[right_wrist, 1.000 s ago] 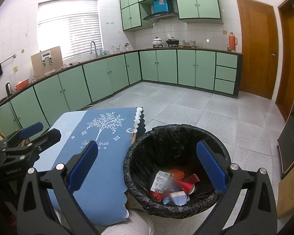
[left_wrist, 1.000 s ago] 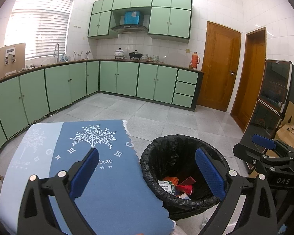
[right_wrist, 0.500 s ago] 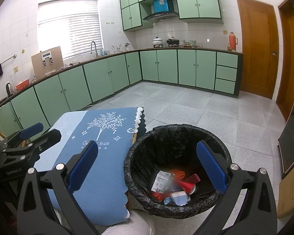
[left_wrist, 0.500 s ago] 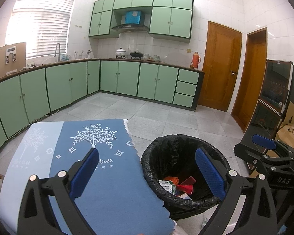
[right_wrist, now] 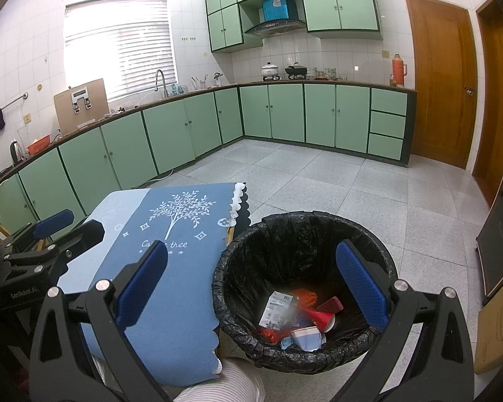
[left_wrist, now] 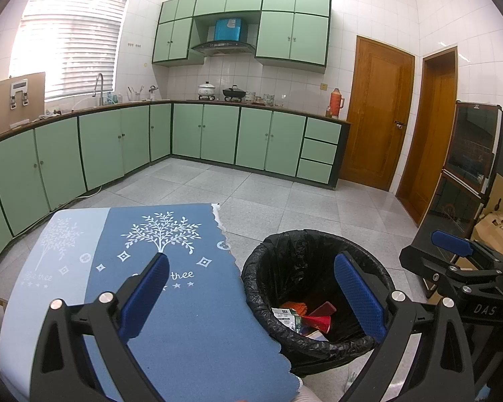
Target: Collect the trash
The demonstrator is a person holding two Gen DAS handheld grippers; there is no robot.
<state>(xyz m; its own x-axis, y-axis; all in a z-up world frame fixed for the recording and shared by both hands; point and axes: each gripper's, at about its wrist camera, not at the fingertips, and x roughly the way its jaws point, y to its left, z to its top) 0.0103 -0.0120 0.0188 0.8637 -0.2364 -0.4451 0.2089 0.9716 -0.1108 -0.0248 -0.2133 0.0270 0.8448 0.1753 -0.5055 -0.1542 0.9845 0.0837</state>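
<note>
A: How many hand-held grippers do you count?

B: Two. The left hand-held gripper (left_wrist: 251, 293) has its blue pads spread wide and nothing is between them. The right hand-held gripper (right_wrist: 251, 286) is the same: spread wide, holding nothing.

A: And where is the trash?

B: It lies at the bottom of one trash bin (right_wrist: 365, 234), which has a black bag as lining. The bin stands on the tiled floor (right_wrist: 318, 181), just beside the desk (left_wrist: 198, 328). I see a white printed packet (right_wrist: 276, 306), a red cup (right_wrist: 323, 320), a small white carton (right_wrist: 306, 336) and some orange pieces (right_wrist: 305, 296). The pile overlaps, so I cannot count every piece exactly.

A: What is on the desk?

B: Only one blue cloth with two white tree prints covers it.

A: And behind?

B: Green cabinets (left_wrist: 218, 132), two pots (left_wrist: 219, 90) on the far counter, one orange thermos (left_wrist: 337, 98) and two wooden doors (left_wrist: 379, 114).
</note>
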